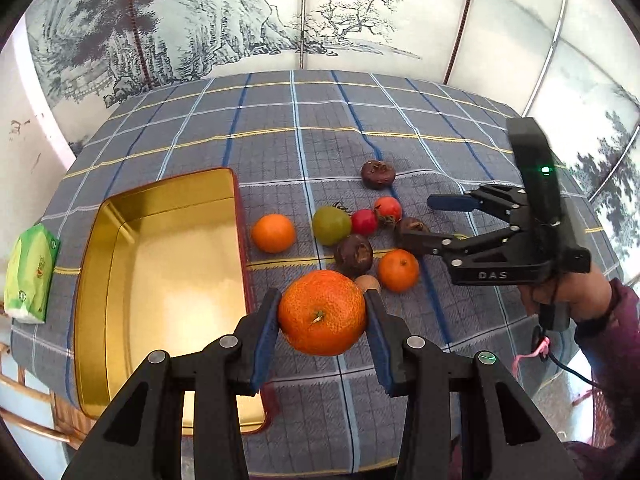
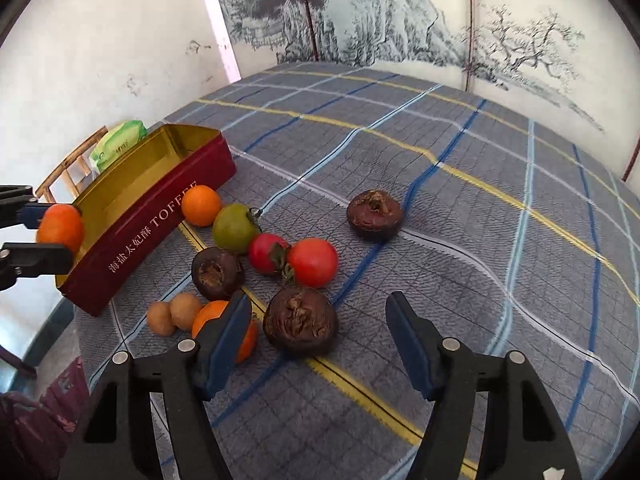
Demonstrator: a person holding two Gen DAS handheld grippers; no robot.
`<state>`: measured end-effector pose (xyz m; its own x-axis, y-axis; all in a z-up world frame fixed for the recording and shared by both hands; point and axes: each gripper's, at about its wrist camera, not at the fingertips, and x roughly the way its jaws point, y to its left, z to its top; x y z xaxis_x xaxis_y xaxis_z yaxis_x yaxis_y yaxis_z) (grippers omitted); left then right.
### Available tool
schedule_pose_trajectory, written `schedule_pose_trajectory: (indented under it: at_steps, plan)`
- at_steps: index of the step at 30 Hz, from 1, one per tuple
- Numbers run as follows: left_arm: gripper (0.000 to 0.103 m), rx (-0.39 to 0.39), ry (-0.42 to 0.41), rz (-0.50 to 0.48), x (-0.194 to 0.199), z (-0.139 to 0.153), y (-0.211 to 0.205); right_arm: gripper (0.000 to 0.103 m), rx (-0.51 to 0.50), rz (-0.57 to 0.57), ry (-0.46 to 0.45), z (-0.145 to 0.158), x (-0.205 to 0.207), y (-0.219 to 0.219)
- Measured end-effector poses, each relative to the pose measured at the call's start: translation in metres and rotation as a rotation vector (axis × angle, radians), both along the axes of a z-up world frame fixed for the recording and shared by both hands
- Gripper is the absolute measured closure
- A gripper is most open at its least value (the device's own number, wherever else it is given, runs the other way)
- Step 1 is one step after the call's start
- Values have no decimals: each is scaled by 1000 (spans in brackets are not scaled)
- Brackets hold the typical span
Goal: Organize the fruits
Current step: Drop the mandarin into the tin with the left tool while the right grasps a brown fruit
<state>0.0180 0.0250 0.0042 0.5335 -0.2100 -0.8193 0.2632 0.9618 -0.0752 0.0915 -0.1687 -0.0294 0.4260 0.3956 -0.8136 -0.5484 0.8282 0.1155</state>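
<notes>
Left gripper (image 1: 322, 312): the large orange (image 1: 322, 312) is clamped between its fingers, held just right of the gold-lined tin (image 1: 160, 264).
Right gripper (image 2: 318, 320): fingers are parted, nothing pinched; a dark brown fruit (image 2: 300, 322) is seen between them on the checked worktop (image 2: 460, 208).
Remaining fruits: clustered beyond the fingertips.

Both wrist views close, downward; share fruit pile (image 1: 352, 236).

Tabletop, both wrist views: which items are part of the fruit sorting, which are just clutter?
Job:
- big orange, held in left tongs
- toffee tin, nothing inside
- loose fruit: two small oranges, green tomato, two red tomatoes, dark brown fruits, two small tan fruits
- right tongs, open over a dark fruit

Clutter:
- green tissue pack
- checked cloth
</notes>
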Motion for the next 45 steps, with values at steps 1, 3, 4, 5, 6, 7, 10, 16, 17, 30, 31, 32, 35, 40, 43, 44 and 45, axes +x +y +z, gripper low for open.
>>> schedule_pose_trajectory:
  at_steps: [1,3,4,5,6,7,10,16,17,30,31,32,35,40,43,44,45]
  plan:
    - [61,-2,-1,2,-1,0,2,37,-7,5,9,-2,1,2]
    - [61,-4,-7,10,-2,2,5,38,-25,16,22,-7,4,5]
    - [61,-3,-11,12,-2,3,6,44,-31,21,34,-9,6,7]
    - [61,-2,-14,16,-1,4,8,47,-36,32,55,-13,9,9]
    - [61,1,-19,20,-1,5,10,55,-17,41,75,-15,11,9]
    - [61,3,-21,25,0,5,11,63,-6,44,78,-15,11,9]
    - [61,14,-31,43,2,7,18,64,-16,59,72,-14,8,12]
    - [60,53,-61,67,3,9,23,64,25,-29,35,-7,2,-11]
    - [60,55,-63,70,3,8,25,64,30,-47,28,-5,2,-16]
    - [60,135,-86,130,20,-2,52,64,41,-334,-13,-12,10,-87]
    - [60,147,-86,136,23,-3,56,64,37,-341,-17,-13,10,-89]
    - [60,160,-88,142,26,-5,59,64,35,-347,-19,-13,9,-90]
    - [60,198,-85,155,37,-11,68,64,36,-350,-17,-13,8,-91]
    - [60,265,-61,177,62,-26,85,64,37,-350,-16,-13,9,-93]
    - [60,288,-32,201,78,-37,97,64,35,-351,-17,-13,8,-92]
    - [60,287,-23,205,83,-40,101,64,34,-351,-18,-13,8,-92]
    - [60,287,-18,204,87,-42,104,64,32,-350,-18,-13,8,-92]
